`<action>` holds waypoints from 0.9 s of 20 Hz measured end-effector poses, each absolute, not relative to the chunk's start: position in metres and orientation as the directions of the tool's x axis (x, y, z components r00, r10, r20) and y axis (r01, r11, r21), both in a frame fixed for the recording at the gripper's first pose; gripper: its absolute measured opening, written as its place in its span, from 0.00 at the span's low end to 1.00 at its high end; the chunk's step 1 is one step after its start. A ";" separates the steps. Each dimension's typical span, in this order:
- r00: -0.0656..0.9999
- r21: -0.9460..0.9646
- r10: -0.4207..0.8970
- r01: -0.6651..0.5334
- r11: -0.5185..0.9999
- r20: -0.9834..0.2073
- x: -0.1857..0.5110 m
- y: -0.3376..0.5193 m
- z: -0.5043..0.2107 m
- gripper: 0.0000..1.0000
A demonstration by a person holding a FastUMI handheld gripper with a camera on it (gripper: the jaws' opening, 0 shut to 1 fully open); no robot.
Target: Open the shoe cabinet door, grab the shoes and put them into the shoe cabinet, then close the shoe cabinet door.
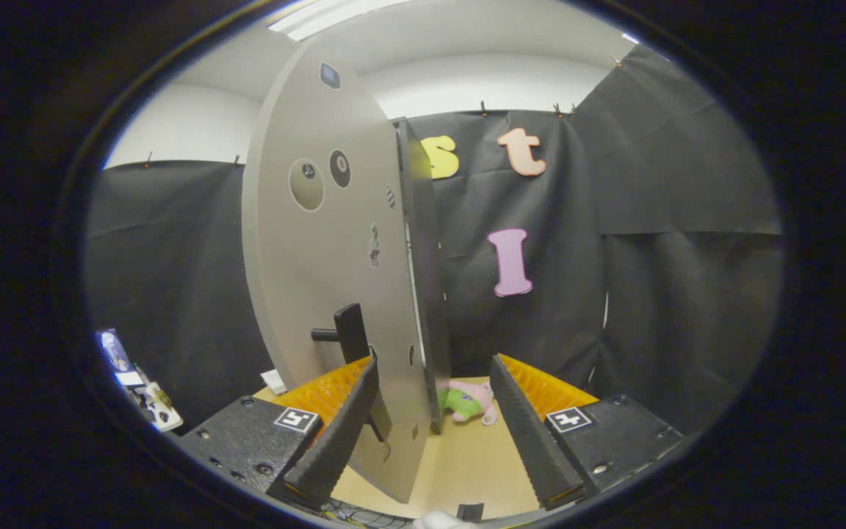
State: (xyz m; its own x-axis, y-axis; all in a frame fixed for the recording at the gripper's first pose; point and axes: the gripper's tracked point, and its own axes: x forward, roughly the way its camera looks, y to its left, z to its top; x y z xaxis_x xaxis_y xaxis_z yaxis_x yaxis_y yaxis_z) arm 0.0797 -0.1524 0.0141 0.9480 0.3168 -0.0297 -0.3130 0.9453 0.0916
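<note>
Cabinet door stands swung out, its free edge running down between our gripper's fingers; the dark handle sits just above the left finger. Jaws spread wide, pressing on nothing. Beyond the fingers, on the tan floor, lies a small pink-and-green item, possibly the shoes, though too small to tell. We judge opening done or nearly; loading and closing remain.
</note>
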 end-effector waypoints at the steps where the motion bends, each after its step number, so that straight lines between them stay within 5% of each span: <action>1: 0.939 0.094 0.343 -0.339 0.936 -0.027 0.078 -0.151 0.014 0.97; 18: 0.911 0.111 0.406 -0.397 0.911 -0.075 0.070 -0.050 -0.001 0.95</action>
